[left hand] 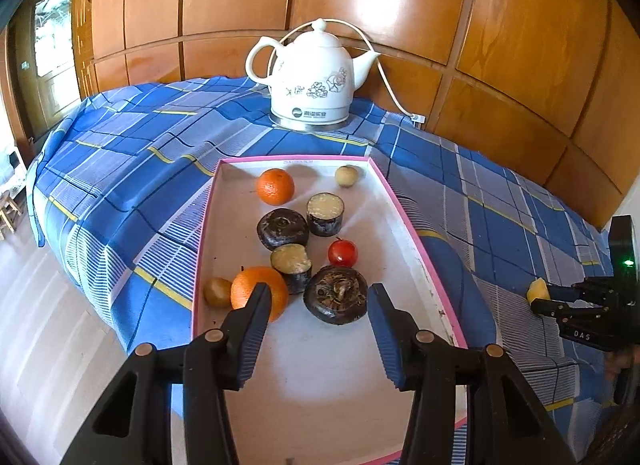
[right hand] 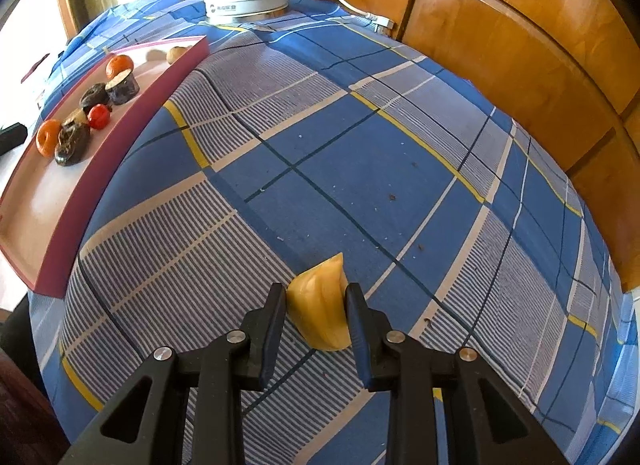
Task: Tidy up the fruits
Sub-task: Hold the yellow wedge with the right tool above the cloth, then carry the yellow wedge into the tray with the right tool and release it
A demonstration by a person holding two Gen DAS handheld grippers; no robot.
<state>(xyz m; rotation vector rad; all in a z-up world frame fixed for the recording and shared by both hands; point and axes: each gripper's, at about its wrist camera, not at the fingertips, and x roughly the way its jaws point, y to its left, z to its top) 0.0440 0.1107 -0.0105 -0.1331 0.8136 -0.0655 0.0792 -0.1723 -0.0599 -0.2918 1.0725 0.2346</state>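
Fruits sit in your pink-rimmed tray on the checked cloth: dimpled oranges, dark wrinkly lumps. Your left gripper hangs spread over them, pinching nothing. Your right gripper squeezes a waxy yellow wedge, pointed tip aimed away from you.

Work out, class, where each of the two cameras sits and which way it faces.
Left wrist: on the left gripper, looking forward and down into the pink tray of fruit, towards the kettle; its own open, empty fingers show, and the right gripper at the right edge.
Right wrist: on the right gripper, looking down at the checked cloth; its fingers are shut on a yellow piece.
Shared: tray, kettle, cloth, yellow piece, wooden wall.
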